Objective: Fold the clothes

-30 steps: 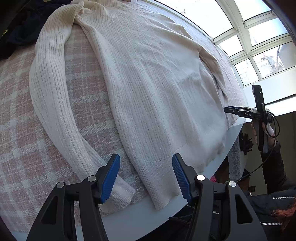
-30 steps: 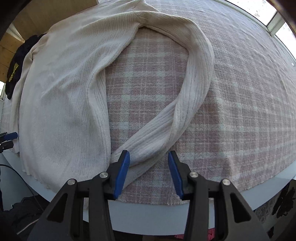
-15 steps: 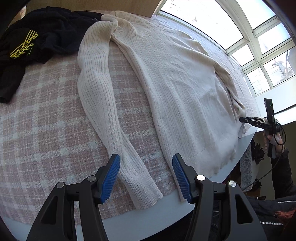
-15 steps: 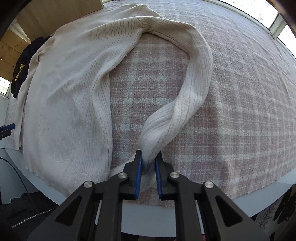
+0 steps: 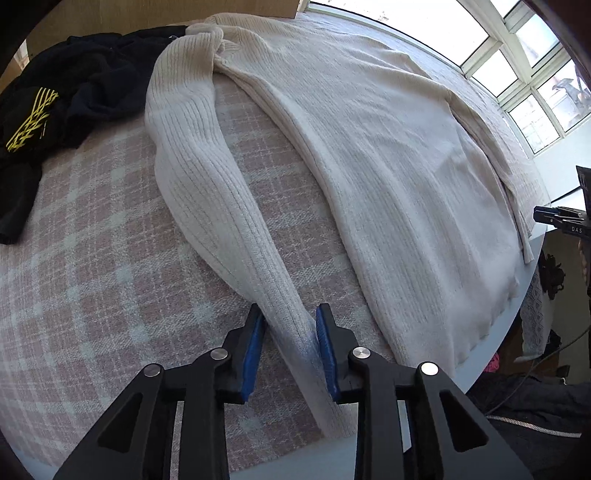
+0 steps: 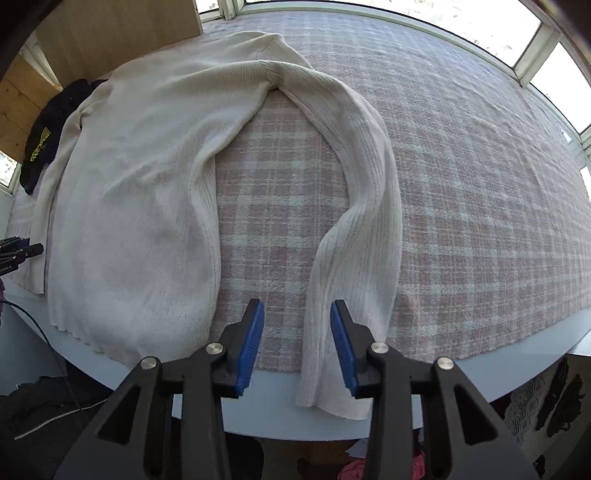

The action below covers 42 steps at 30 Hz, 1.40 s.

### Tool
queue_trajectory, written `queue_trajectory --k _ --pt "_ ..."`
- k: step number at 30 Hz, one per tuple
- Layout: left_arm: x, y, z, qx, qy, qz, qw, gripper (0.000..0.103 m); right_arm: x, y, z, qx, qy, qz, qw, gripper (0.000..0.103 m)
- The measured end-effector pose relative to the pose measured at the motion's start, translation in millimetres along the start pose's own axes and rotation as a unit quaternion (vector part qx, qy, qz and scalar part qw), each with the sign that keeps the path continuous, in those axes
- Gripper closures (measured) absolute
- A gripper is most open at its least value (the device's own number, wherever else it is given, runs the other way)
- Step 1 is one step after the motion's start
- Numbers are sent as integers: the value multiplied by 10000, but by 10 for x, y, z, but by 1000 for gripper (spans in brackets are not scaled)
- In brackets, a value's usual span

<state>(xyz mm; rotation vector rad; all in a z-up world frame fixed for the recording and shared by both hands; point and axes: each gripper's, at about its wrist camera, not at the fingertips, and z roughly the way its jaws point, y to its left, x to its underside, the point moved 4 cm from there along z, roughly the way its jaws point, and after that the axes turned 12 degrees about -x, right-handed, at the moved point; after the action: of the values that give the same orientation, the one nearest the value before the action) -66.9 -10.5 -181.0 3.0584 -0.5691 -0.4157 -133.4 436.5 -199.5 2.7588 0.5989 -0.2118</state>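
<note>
There is one cream ribbed sweater point(image 5: 388, 155) spread on the table, and it shows two long sleeves: one sleeve point(image 5: 207, 192) on its left side and the other sleeve point(image 6: 365, 206) on its right. One black garment point(image 5: 74, 88) with a yellow print lies bunched at the far corner. One pink-and-white plaid cloth point(image 6: 480, 184) covers the one table point(image 6: 332, 421). Two grippers are in view, the left gripper point(image 5: 290, 345) and the right gripper point(image 6: 297, 343), each with two fingers, and every finger carries one blue pad, so four blue pads in all. One wooden panel point(image 6: 122, 33) stands behind the table.
</note>
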Motion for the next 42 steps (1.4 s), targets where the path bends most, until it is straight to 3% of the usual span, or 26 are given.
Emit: queue_trajectory --k 4,6,8,9,11,13,15,17,21,24,26,28,31,36,42 --pt "-3 185 -29 -520 -139 85 9985 73 71 319 364 -370 218 -127 9990 65" --pt "1 294 -54 -791 -204 98 9966 73 -35 106 558 -491 341 -127 9981 65" --pt "43 516 -158 -1104 -240 -125 9935 64 -30 141 690 -600 403 -80 9974 65" --pt "61 548 -229 -1024 -295 -228 9940 57 -20 175 752 -654 430 -54 9969 65" --pt "95 459 -350 -580 -353 -283 9973 55 11 253 791 -931 401 -53 9948 65" --pt "118 167 -395 184 -274 -185 9993 50 122 437 859 -1135 394 -167 9926 65" --pt "138 -275 -355 907 -50 36 9959 49 242 633 930 -1328 390 -294 9899 68" --pt "165 -665 -282 1326 163 316 9905 49 267 799 941 -1468 335 -420 9877 93" --pt "212 -1062 -149 1249 324 772 9886 49 7 928 831 -1456 93 -636 9873 93" --pt "205 -1174 -102 1319 403 845 9868 49 -157 302 904 -215 232 -578 9978 93" --pt "161 -1222 -82 1381 417 835 9860 49 -146 -18 875 852 520 -463 9939 92" --pt "131 -1286 -64 1451 440 835 9849 48 -137 -89 950 823 626 -125 9946 92" --pt "115 -1385 -53 1638 502 850 9815 48 -198 170 947 475 396 -219 9978 91" --pt "17 -1494 14 1915 505 573 9785 47 -298 1051 1008 -312 459 -1330 9896 73" --pt "-183 -1660 -52 2226 322 721 9717 55 -63 1216 758 -560 665 -1878 9783 71"
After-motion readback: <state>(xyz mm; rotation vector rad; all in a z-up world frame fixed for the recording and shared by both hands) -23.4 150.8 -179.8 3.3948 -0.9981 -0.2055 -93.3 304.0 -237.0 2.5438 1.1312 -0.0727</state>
